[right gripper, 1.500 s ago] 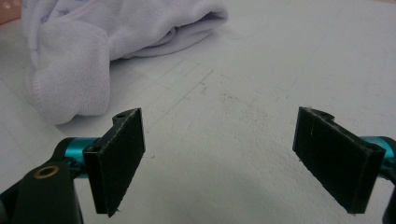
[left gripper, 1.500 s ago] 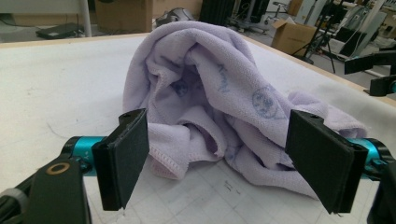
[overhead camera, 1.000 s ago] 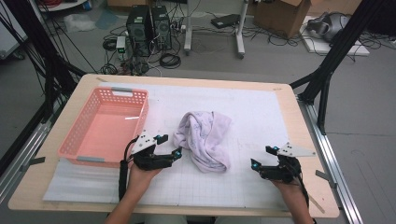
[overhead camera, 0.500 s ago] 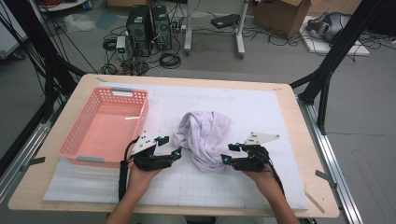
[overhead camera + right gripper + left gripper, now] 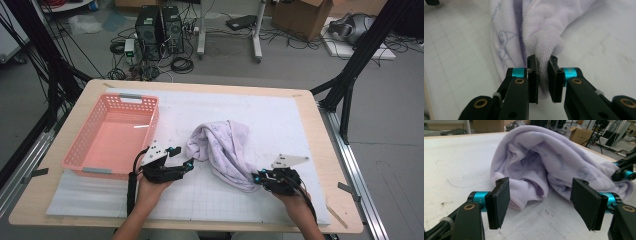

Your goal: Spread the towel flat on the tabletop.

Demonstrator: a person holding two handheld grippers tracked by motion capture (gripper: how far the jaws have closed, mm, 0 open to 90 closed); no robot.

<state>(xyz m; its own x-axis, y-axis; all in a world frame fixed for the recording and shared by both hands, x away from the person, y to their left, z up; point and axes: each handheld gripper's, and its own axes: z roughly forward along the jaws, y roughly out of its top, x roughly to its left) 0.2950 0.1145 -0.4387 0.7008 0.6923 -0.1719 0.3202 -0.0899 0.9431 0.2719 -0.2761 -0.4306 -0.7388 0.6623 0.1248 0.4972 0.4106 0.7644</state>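
Your right gripper [image 5: 259, 177] has just been closing and pinches the lilac cloth's [image 5: 225, 150] near-right corner. Your left gripper [image 5: 182, 162] stands spread beside its left edge, gripping nothing. The cloth lies crumpled mid-table; spreading remains.

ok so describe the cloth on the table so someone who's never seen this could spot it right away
Start from the wooden table with its white gridded mat. Right of the pink plastic basket lies a crumpled pale lilac fleece cloth with faint printed figures. It is the one soft, bunched thing there, lying between the two grippers, with the right gripper pinching its near corner.
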